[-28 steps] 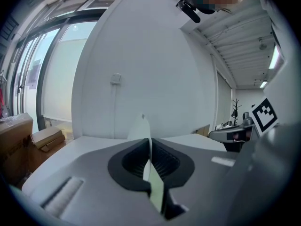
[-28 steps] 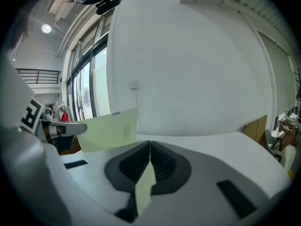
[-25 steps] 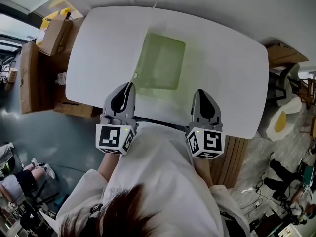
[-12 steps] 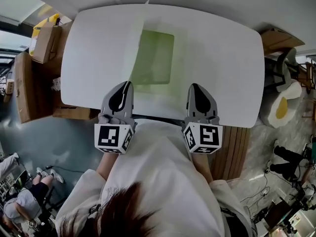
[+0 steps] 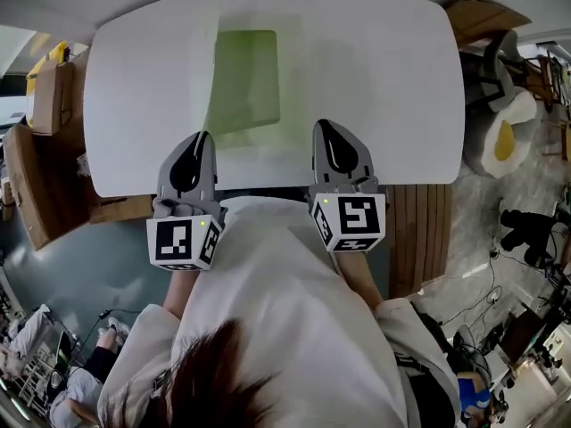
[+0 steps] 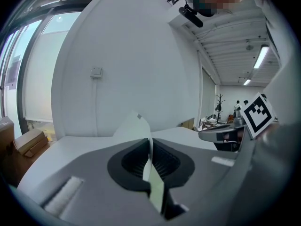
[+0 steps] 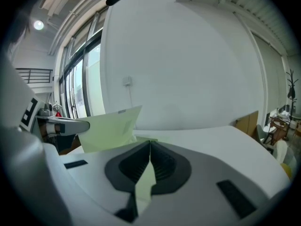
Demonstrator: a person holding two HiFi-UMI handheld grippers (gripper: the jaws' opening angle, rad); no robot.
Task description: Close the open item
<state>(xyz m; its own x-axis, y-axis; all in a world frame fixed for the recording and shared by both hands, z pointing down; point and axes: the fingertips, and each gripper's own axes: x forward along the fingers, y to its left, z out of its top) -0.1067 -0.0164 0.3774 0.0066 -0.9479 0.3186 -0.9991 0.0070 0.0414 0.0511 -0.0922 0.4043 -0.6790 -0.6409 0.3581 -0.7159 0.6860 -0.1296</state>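
Note:
A pale green folder [image 5: 247, 78] lies open on the white table [image 5: 375, 69]. Its translucent cover [image 5: 211, 56] stands up along the folder's left side. My left gripper [image 5: 197, 143] is at the table's near edge, shut on the near edge of that cover [image 6: 137, 128], which runs up between the pads of the left gripper [image 6: 150, 147]. My right gripper [image 5: 326, 132] is beside it, shut on a thin green sheet [image 7: 145, 182] of the folder. In the right gripper view, the right gripper [image 7: 150, 147] has the raised cover [image 7: 110, 126] to its left.
Cardboard boxes [image 5: 45, 105] stand on the floor left of the table. A wooden slatted panel [image 5: 419, 239] and an egg-shaped cushion [image 5: 508, 123] are at the right. People sit at the lower left [image 5: 36, 337].
The folder's left cover has risen from nearly flat to standing up. Both grippers stay at the near table edge while the head view has swung.

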